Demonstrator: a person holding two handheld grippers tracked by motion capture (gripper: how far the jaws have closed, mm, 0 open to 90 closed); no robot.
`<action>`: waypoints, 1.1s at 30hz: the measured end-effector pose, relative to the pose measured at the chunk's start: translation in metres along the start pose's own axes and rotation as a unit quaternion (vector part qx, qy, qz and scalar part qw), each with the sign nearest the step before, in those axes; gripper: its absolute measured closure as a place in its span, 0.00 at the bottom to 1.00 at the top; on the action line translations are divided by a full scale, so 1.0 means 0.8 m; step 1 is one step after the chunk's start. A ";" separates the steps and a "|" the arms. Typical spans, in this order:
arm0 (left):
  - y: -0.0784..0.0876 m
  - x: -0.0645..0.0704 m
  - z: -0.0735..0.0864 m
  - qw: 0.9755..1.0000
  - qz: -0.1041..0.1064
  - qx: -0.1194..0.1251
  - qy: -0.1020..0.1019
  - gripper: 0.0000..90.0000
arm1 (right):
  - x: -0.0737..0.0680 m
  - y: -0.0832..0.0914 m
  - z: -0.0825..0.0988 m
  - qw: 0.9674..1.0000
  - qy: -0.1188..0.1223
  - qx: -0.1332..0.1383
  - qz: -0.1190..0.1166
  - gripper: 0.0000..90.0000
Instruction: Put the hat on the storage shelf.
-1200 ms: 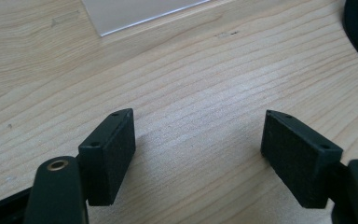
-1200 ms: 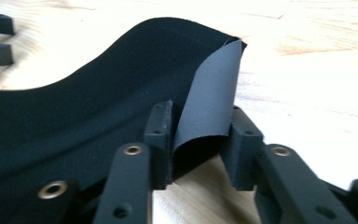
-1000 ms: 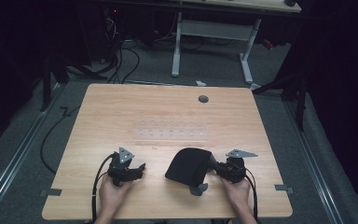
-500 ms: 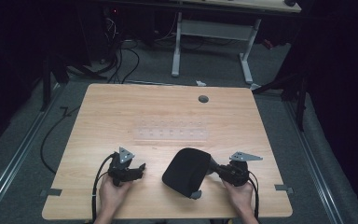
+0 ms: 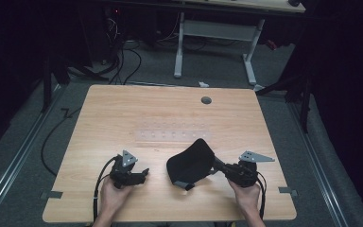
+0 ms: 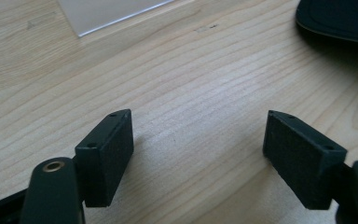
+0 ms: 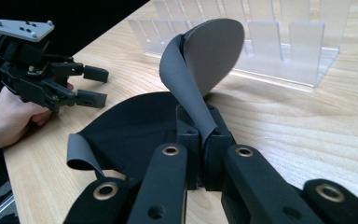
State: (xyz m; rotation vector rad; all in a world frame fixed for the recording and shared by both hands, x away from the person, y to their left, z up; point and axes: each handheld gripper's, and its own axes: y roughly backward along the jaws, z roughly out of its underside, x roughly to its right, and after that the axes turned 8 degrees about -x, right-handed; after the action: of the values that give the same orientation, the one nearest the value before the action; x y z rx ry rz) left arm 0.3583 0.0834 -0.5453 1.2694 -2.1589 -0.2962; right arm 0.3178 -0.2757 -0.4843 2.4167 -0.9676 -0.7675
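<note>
A: What is the black fabric piece (image 5: 190, 163) doing, and where is it sitting?

B: It is hanging over the near middle of the wooden table (image 5: 123, 118), its right edge being pinched by the right gripper (image 5: 216, 165), whose jaws are pressed together on it. In the right gripper view the fabric (image 7: 200, 60) is curling upward from the jaws while the rest is resting on the wood.

A: What is differing from the earlier pictures?

B: The fabric is now bulging higher and is reaching farther toward the table's middle; a second ago it was lying flatter and lower. The right hand (image 5: 246, 196) has been lifting. The jaws have been closing on the cloth.

A: And the left gripper (image 5: 143, 173)?

B: Its jaws are standing spread over bare wood, apart from the fabric (image 6: 340, 21), and it is keeping its place.

A: What is proving hard to make out?

B: A clear plastic rack (image 7: 279, 42) beyond the fabric is showing only faintly from above (image 5: 172, 135), and the fabric's exact kind is not discernible.
</note>
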 end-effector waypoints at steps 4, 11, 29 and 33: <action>0.005 0.007 0.004 1.000 0.012 -0.003 -0.018 0.28 | -0.003 0.004 -0.002 1.000 0.002 0.013 -0.006 0.99; 0.016 0.020 0.006 0.999 0.037 -0.007 -0.037 0.28 | -0.012 0.014 -0.007 1.000 0.011 0.019 -0.007 0.99; 0.049 0.061 -0.006 0.991 0.094 0.018 -0.096 0.24 | -0.031 0.031 -0.025 0.998 0.024 0.043 -0.036 0.99; 0.048 0.066 -0.006 0.990 0.098 0.018 -0.104 0.24 | -0.036 0.028 -0.031 0.998 0.028 0.039 -0.047 0.99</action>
State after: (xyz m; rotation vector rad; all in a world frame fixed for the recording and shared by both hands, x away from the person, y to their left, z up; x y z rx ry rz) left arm 0.3149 0.0592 -0.5025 1.0732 -2.4552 -0.3215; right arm 0.3053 -0.2655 -0.4434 2.5535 -0.8825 -0.7016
